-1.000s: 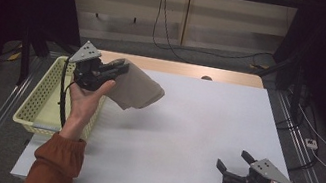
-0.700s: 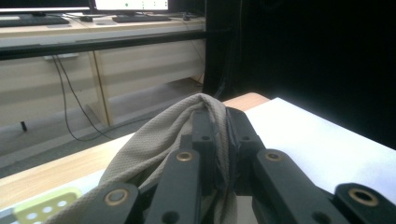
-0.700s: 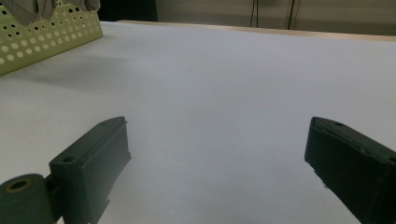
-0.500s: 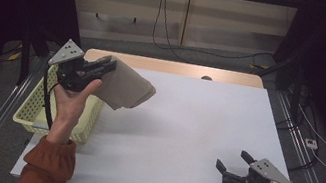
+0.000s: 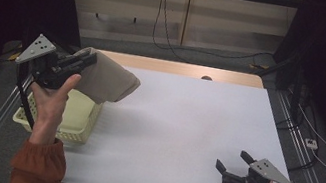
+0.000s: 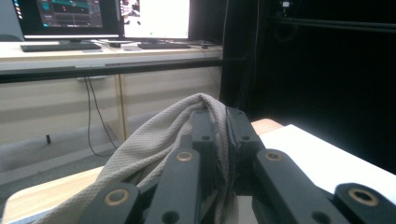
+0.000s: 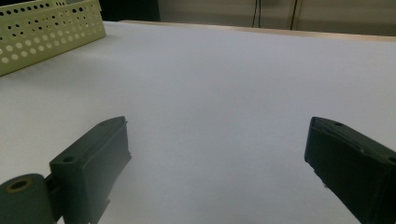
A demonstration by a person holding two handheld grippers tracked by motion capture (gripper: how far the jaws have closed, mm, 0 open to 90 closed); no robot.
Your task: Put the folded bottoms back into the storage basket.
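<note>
High view: a pale yellow-green perforated plastic basket (image 5: 75, 122) sits at the table's (image 5: 185, 126) left edge, partly overhanging it; what lies inside cannot be made out. Above its far end the left gripper (image 5: 86, 59) holds a beige cloth (image 5: 104, 81) in the air, jaws pinched nearly together on the fabric. The left gripper view shows the cloth (image 6: 154, 140) as a fine mesh knit, bunched into soft folds between the black jaws. Near the table's front right corner the right gripper (image 5: 232, 160) rests low, jaws wide apart and empty over the smooth white tabletop.
</note>
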